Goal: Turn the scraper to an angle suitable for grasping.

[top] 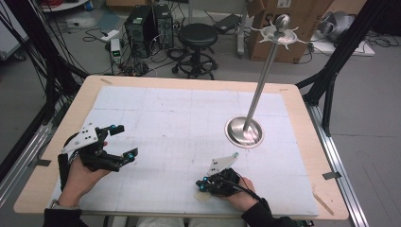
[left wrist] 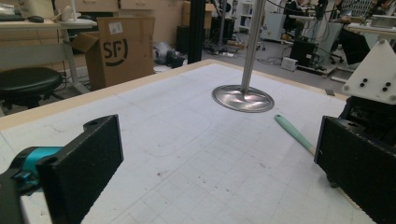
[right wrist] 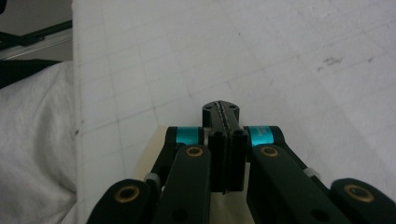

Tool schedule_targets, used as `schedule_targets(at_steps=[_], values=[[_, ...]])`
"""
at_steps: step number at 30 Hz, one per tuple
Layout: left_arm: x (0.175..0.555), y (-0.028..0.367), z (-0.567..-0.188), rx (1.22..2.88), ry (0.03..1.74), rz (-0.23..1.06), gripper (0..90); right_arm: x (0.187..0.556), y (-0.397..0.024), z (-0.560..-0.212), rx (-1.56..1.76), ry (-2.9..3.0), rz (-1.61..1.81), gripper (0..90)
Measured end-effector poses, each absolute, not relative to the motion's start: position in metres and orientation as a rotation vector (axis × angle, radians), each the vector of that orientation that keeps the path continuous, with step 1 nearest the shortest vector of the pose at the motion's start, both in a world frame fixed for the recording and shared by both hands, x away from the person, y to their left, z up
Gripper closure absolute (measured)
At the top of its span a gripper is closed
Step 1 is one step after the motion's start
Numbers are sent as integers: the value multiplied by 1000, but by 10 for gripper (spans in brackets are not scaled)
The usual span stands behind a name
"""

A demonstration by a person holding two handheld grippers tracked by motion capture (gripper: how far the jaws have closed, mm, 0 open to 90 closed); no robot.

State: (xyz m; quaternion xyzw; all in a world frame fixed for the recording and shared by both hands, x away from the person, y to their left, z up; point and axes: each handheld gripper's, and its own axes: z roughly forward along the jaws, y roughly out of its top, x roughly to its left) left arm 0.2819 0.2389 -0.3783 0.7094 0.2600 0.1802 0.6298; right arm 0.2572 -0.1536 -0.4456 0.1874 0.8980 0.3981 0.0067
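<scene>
You are holding the right gripper low at the near edge of the white gridded mat, its jaws pressed fully together; in the right gripper view a pale flat piece is lying under them, though whether they are pinching it cannot be told. Your left gripper is hovering at the mat's left side with its jaws spread wide and nothing between them. In the left gripper view a mint-green handle is lying on the mat just beside the other gripper. Farther off, the steel stand is rising from its round base right of centre.
</scene>
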Motion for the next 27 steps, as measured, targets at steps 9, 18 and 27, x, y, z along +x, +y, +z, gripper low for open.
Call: schedule_targets(at_steps=[9,18,27], values=[[284,234,-378,1630,588,406,17,245,-177,-445,562,2828,1247,900],[287,233,-378,1632,587,408,17,268,-239,-431,776,2599,1215,900],[285,231,-378,1643,585,411,17,285,-252,-444,903,2554,1116,900]])
